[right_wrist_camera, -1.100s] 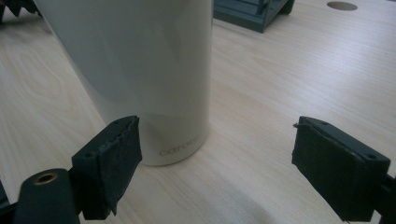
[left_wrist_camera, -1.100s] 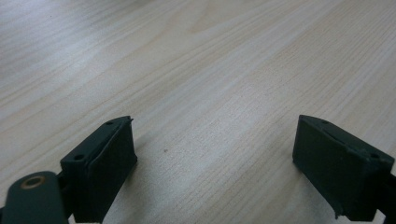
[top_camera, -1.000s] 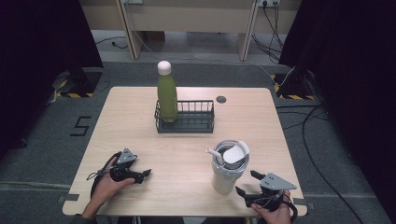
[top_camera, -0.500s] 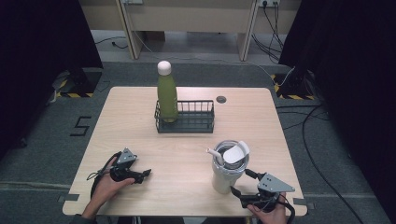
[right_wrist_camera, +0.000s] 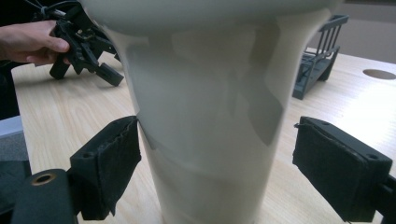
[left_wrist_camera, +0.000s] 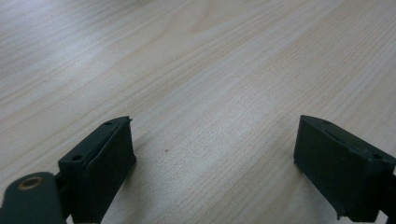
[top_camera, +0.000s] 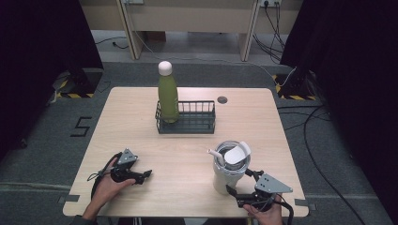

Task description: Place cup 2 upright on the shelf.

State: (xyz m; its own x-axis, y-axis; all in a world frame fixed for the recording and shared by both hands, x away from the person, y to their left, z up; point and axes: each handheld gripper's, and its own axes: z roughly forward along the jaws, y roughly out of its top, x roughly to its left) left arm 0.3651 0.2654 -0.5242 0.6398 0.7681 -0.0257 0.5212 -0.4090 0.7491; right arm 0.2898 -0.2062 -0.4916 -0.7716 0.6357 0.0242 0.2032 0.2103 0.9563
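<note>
The pale tumbler point(right_wrist_camera: 205, 107) is standing upright near the table's point(top_camera: 141, 126) right front edge, sitting between the right gripper's point(right_wrist_camera: 219, 172) wide jaws; squeezing evenly on its narrow lower body suits this grasp. The left gripper point(left_wrist_camera: 215, 163) is resting wide-jawed over bare wood.

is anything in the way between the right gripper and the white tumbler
Nothing visible. The right gripper sits at the base of the tumbler, its jaws open with the cup between them. The left jaw looks to be at the cup's wall; a gap shows at the right one. The wire basket stands farther back.
</note>
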